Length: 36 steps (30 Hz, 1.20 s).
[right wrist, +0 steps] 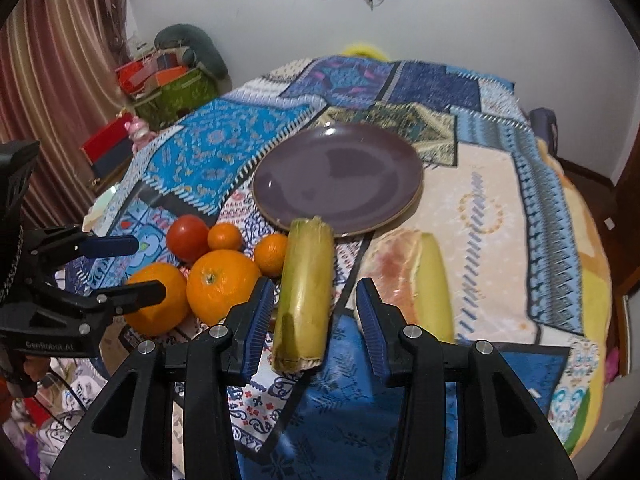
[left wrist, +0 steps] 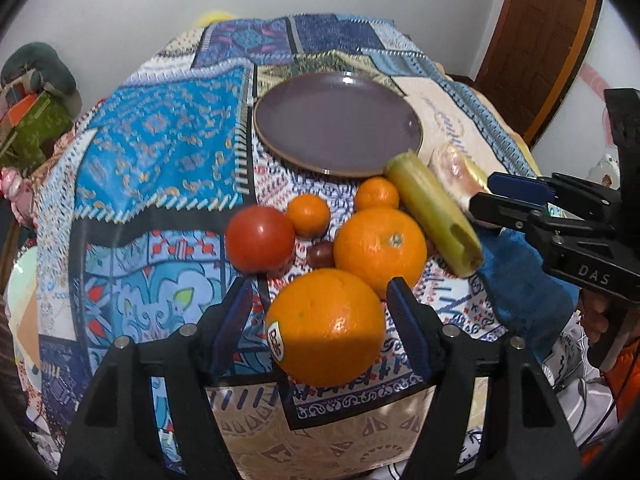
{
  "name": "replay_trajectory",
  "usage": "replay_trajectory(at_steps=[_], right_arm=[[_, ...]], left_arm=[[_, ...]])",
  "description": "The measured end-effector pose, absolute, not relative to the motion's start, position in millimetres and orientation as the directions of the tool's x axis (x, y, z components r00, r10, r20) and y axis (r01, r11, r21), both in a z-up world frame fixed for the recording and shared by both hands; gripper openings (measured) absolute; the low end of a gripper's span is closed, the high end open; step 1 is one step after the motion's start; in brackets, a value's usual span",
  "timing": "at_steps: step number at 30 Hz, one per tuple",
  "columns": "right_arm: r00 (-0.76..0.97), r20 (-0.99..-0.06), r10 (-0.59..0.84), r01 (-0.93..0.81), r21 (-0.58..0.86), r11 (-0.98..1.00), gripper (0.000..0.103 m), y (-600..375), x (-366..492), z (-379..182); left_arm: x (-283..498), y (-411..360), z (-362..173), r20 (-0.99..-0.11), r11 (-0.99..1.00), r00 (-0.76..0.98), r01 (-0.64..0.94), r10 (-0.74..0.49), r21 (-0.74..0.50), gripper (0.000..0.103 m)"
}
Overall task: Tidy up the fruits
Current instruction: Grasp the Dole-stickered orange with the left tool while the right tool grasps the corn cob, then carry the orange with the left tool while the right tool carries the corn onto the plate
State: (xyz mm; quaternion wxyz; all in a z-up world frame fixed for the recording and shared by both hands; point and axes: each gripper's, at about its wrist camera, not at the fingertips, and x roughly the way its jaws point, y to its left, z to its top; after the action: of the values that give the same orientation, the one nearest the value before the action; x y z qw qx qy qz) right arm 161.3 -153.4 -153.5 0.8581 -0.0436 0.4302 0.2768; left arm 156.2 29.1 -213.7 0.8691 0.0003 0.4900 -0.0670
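My left gripper (left wrist: 320,286) stands open around a big orange (left wrist: 326,328) with a sticker, and a gap shows at its left pad. My right gripper (right wrist: 315,285) is open astride a pale green cane stalk (right wrist: 306,292), clear of both pads. Behind them on the patterned cloth lie a second big orange (left wrist: 380,246), two small mandarins (left wrist: 308,216) (left wrist: 376,194), a red tomato (left wrist: 260,238) and a small dark fruit (left wrist: 320,254). A wrapped pomelo wedge (right wrist: 408,276) lies right of the stalk. The purple plate (right wrist: 338,176) beyond holds nothing.
The round table's cloth (right wrist: 480,208) falls away at its right and far edges. Boxes and a green bag (right wrist: 172,88) are stacked by the curtain at the left. A wooden door (left wrist: 540,40) stands at the back right. A blue towel patch (right wrist: 352,400) lies under my right gripper.
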Motion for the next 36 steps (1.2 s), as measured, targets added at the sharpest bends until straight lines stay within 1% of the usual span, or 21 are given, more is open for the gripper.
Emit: replay_trajectory(at_steps=[3, 13, 17, 19, 26, 36], right_arm=[[0.452, -0.778, 0.437, -0.515, 0.173, 0.84, 0.04, -148, 166, -163], [0.386, -0.811, 0.44, -0.512, 0.209, 0.833, 0.04, -138, 178, -191], [0.367, -0.814, 0.451, -0.51, 0.23, 0.829, 0.04, -136, 182, -196], [0.372, -0.809, 0.454, -0.516, 0.226, 0.826, 0.037, -134, 181, -196], [0.399, -0.8, 0.447, -0.508, 0.212, 0.835, 0.036, -137, 180, -190], [0.488, -0.746, 0.453, -0.5, 0.187, 0.846, 0.035, -147, 172, -156]], left_arm=[[154, 32, -219, -0.852, 0.989, 0.504, 0.104, -0.142, -0.103, 0.072], [158, 32, -235, -0.855, 0.982, 0.482, 0.093, -0.189, -0.164, 0.072], [159, 33, -237, -0.848, 0.979, 0.488, 0.096, -0.204, -0.181, 0.07], [159, 34, -237, -0.847, 0.979, 0.491, 0.097, -0.205, -0.18, 0.069], [158, 41, -227, -0.84, 0.985, 0.516, 0.067, -0.169, -0.157, 0.069], [158, 58, -183, -0.781, 0.99, 0.614, 0.008, -0.114, -0.138, 0.069]])
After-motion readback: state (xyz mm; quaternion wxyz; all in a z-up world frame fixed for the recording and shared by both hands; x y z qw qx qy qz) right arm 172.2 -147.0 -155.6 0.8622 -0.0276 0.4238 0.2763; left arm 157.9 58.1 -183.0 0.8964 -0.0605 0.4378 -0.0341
